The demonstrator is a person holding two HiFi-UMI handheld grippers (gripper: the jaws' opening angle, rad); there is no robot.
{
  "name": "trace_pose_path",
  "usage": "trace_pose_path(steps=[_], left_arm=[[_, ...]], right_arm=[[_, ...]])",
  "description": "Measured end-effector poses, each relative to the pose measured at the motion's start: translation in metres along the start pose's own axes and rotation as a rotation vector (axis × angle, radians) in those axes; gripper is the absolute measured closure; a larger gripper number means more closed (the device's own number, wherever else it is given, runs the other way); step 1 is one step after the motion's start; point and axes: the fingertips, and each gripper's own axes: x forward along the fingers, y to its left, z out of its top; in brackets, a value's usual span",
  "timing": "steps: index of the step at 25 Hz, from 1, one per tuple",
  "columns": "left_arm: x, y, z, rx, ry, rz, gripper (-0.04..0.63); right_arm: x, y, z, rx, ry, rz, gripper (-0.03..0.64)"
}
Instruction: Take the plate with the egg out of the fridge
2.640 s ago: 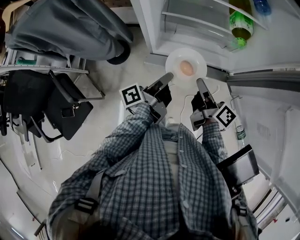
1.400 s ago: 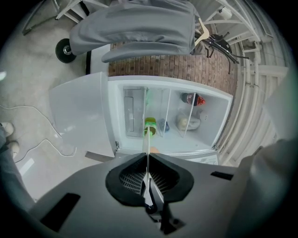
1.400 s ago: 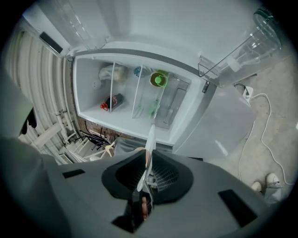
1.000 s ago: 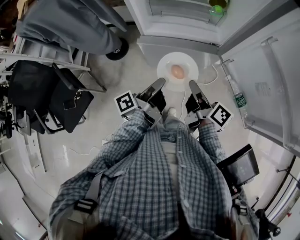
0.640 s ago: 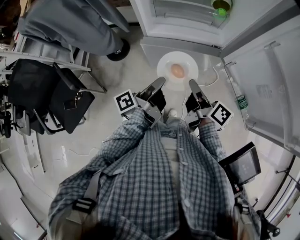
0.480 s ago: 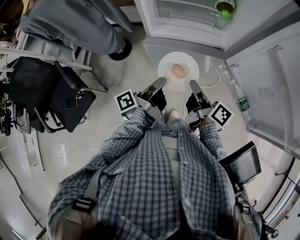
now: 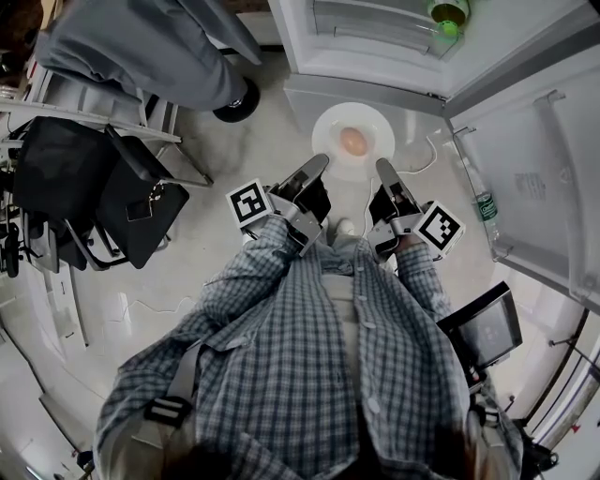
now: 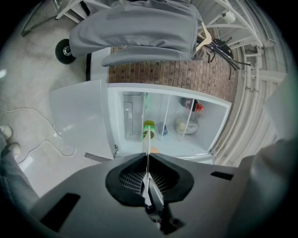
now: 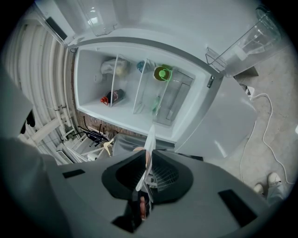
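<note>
**Two grippers, one plate [image 7: 330, 129], clear of the fridge [image 7: 375, 66]**

Both grippers are clamped on the plate. The left gripper [image 7: 316, 163] pinches its left edge and the right gripper [image 7: 382, 167] its right edge. In each gripper view the white rim runs edge-on between pads that are almost together, with only the thin china keeping them apart.

Holding it from opposite sides looks meant to keep the plate level, so the egg [image 7: 353, 142], lying loose at its centre, does not roll off. The plate hangs over the floor [image 7: 253, 150] just in front of the fridge's lower front edge, outside the compartment, so the removal appears all but complete. The door [image 7: 534, 141] stands wide open on the right, and a green bottle [image 7: 448, 14] sits on a shelf inside.

Little writing can be read. The marker cubes [image 7: 247, 203] carry black-and-white square patterns, not words. A clear bottle [image 7: 485, 207] in the door rack has a green label, too small to read. No brand name shows on the fridge.
</note>
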Motion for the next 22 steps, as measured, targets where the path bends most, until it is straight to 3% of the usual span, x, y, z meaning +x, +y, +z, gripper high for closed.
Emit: trace_pose_path(steps=[22], left_arm=[[0.0034,0.0018,0.0003,-0.011,0.007,-0.004,0.571]], right_arm=[[-0.0001,-0.0018,0.0034,-0.015,-0.008,-0.017,0.569]])
